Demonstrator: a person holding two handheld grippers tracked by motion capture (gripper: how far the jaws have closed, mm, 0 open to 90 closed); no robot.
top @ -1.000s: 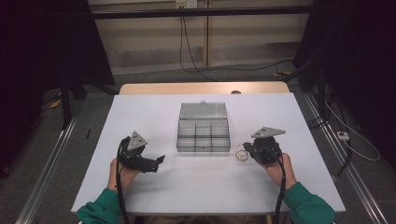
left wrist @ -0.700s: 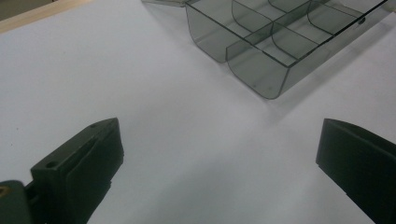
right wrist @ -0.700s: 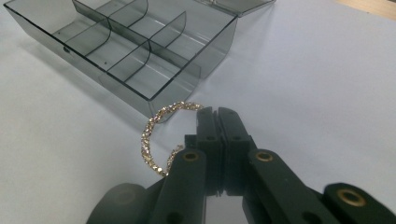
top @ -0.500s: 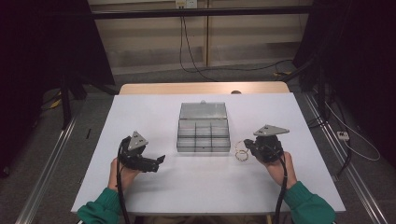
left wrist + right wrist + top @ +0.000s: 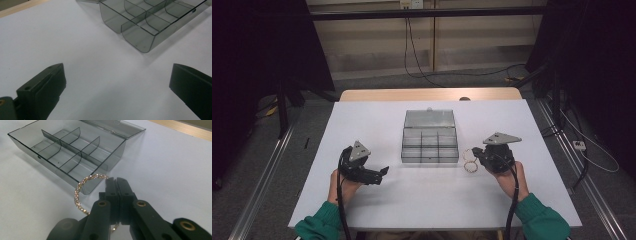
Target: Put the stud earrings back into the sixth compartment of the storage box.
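Fingers (image 5: 117, 185) of the right gripper (image 5: 478, 156): pressed together, pinched on a beaded bracelet (image 5: 82, 188) of small pale gold stones. In the right gripper view, the bracelet arcs out to the left of the fingertips and curves back under the gripper body; its far side lies just beside the near corner of the compartment box (image 5: 67, 155). In the high view, two loops of bracelet (image 5: 470, 161) show on the table (image 5: 422, 205) at the gripper's tip, just right of the box's front corner; whether these are two bracelets or one cannot be told.

Fingers (image 5: 43, 88) of the left gripper (image 5: 382, 173): spread wide, nothing between them, bare tabletop below. The gripper is held in the person's left hand (image 5: 341, 181), pointing toward the box, which stands near but apart from it.

Compartment box (image 5: 430, 142): smoky clear plastic, at the middle of the table, lid (image 5: 429, 118) folded open and lying flat behind it. Curved dividers split it into several compartments; all that can be seen hold nothing.

Right hand (image 5: 510, 177): grasps the right gripper from behind, green sleeve (image 5: 539, 220) at the wrist, black cable (image 5: 512, 210) trailing toward the table's near edge.

Table: white top, wooden strip along the far edge.
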